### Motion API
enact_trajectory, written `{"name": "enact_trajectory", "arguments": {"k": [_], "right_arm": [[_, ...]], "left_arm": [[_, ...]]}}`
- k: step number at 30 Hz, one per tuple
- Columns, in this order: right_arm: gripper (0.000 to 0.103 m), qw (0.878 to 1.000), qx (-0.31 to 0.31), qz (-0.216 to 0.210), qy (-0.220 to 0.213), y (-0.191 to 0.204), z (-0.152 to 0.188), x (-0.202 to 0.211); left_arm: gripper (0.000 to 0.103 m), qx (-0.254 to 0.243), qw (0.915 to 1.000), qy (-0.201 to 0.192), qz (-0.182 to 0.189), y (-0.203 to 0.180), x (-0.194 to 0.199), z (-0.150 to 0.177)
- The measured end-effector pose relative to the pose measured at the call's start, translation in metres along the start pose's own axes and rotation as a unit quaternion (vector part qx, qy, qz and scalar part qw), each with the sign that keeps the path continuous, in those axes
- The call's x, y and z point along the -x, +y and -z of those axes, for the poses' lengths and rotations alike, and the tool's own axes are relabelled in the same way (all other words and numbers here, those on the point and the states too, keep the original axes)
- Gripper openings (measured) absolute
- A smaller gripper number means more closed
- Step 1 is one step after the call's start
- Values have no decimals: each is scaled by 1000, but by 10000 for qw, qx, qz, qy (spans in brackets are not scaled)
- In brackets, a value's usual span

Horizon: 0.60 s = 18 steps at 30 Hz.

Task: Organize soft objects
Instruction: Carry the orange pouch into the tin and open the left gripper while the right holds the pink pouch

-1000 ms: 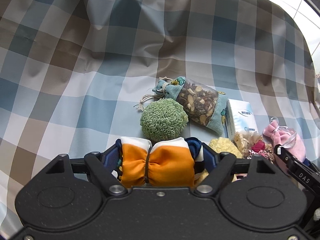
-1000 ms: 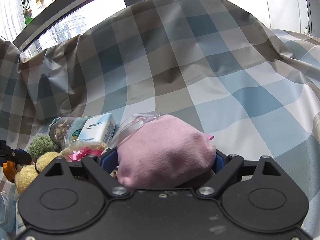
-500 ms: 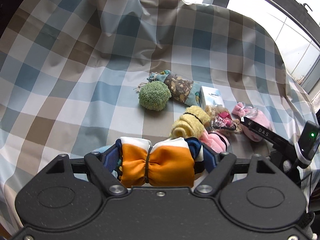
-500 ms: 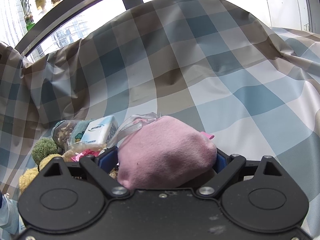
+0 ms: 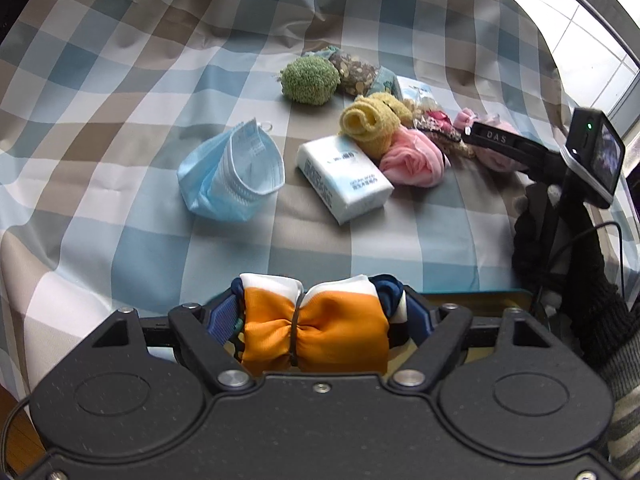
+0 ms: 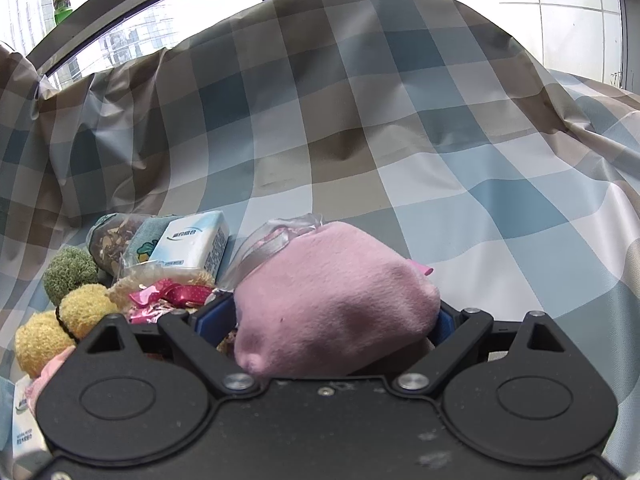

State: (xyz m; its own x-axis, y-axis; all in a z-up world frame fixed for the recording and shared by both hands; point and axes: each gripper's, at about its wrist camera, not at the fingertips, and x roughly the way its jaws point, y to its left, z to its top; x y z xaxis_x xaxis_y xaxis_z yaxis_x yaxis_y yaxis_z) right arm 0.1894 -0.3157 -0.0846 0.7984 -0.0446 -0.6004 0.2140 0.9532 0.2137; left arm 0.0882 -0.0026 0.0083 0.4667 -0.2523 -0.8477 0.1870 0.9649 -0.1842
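Note:
My left gripper (image 5: 320, 312) is shut on an orange, white and navy fabric bundle (image 5: 316, 328) and is held above the near edge of the checked cloth (image 5: 120, 92). The pile lies beyond it: green scrubber ball (image 5: 308, 80), sachet (image 5: 356, 72), yellow sock roll (image 5: 372, 120), pink roll (image 5: 412, 156), tissue pack (image 5: 344, 178) and blue face mask (image 5: 236, 168). My right gripper (image 6: 332, 320) has a pink plush pouch (image 6: 332, 296) between its pads. Its jaws are opening, and the pads still touch the pouch's sides. The pouch sits at the pile's right end.
A second tissue pack (image 6: 192, 244) and a cellophane packet with pink ribbon (image 6: 168, 294) lie just left of the pouch. A dark-gloved hand (image 5: 560, 240) holds the right gripper. The cloth rises in folds at the back, under a window (image 6: 160, 8). A yellowish, teal-edged surface (image 5: 480, 296) shows under the left gripper.
My left gripper has drawn back from the pile with the bundle, so the mask and near tissue pack are now in view. The right gripper's pads stand slightly wider around the pouch.

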Motion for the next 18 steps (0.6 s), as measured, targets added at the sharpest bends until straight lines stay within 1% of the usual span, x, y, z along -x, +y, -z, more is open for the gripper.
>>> {"name": "enact_trajectory", "arguments": {"k": [1, 5, 10, 12, 13, 14, 16, 18], "right_arm": [[97, 10000, 42, 24, 22, 2, 0, -1], [99, 9998, 123, 124, 70, 5, 0, -1], [98, 9993, 96, 344, 87, 5, 0, 1], [95, 9989, 120, 449, 78, 5, 0, 2], [89, 9987, 136, 493, 75, 5, 0, 3], [81, 9984, 172, 537, 108, 5, -1, 3], [75, 9981, 220, 553, 140, 6, -2, 8], [74, 9977, 220, 628, 139, 6, -3, 15]], "left_arm": [[77, -21, 10000, 64, 11, -1, -2, 4], [77, -73, 9995, 300, 19, -6, -9, 24], [77, -95, 9992, 361, -136, -4, -13, 36], [77, -47, 9992, 358, -143, 0, -13, 38], [77, -27, 9993, 340, -148, 2, -12, 38], [77, -17, 9994, 315, -154, 3, -11, 38], [77, -7, 9995, 268, -176, 4, -9, 38], [77, 7, 9995, 263, -183, 5, -8, 38]]}}
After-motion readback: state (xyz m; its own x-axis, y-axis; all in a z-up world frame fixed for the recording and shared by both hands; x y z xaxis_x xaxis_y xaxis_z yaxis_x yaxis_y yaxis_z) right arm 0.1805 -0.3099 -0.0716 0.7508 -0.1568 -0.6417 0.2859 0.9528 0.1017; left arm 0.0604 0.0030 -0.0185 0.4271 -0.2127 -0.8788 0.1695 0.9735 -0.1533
